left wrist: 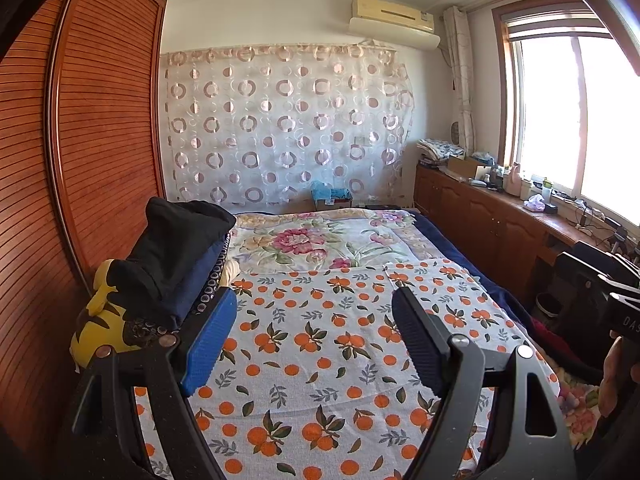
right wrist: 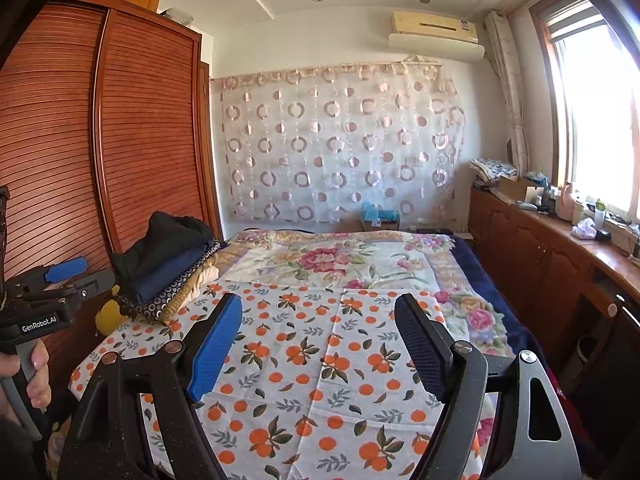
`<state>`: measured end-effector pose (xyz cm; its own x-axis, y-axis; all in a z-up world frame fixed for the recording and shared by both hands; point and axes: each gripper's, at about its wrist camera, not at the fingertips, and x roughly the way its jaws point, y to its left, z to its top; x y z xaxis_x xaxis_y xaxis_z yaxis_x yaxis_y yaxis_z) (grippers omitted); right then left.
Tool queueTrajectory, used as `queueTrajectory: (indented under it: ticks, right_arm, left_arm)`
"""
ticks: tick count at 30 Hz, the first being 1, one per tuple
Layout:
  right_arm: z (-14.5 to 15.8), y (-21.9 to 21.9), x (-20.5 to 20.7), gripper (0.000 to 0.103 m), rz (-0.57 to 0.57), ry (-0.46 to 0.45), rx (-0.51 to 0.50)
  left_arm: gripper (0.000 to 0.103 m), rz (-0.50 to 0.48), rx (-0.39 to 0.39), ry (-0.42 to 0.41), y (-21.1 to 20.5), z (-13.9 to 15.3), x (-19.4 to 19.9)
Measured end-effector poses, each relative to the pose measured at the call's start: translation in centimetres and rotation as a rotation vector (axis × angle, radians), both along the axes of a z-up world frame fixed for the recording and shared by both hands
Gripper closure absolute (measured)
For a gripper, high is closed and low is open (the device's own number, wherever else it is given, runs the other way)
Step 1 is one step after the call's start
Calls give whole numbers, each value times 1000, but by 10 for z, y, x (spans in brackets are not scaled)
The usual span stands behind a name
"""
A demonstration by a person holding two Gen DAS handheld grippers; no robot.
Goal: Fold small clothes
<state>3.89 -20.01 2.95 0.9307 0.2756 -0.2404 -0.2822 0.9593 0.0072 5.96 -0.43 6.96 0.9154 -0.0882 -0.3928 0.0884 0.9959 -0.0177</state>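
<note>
A stack of folded clothes [left wrist: 180, 264], black on top, then navy and a dotted dark piece, sits at the left edge of the bed; it also shows in the right wrist view [right wrist: 168, 264]. My left gripper [left wrist: 316, 304] is open and empty above the orange-print cloth [left wrist: 320, 340], just right of the stack. My right gripper [right wrist: 320, 312] is open and empty above the same cloth [right wrist: 320, 360]. The left gripper also shows at the left of the right wrist view [right wrist: 64, 276]. The right gripper's body shows at the right edge of the left wrist view [left wrist: 600, 292].
A yellow plush toy [left wrist: 100, 320] lies under the stack. A floral bedspread [left wrist: 320, 240] covers the far bed. A slatted wooden wardrobe [left wrist: 80, 140] stands on the left. A cluttered wooden cabinet [left wrist: 500, 208] runs under the window on the right.
</note>
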Motion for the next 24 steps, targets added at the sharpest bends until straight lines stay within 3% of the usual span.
queueTrajectory:
  ticks: [24]
  right_arm:
    - [-2, -8, 3, 23, 6, 0, -1]
  left_arm:
    - [23, -5, -3, -3, -7, -1, 1]
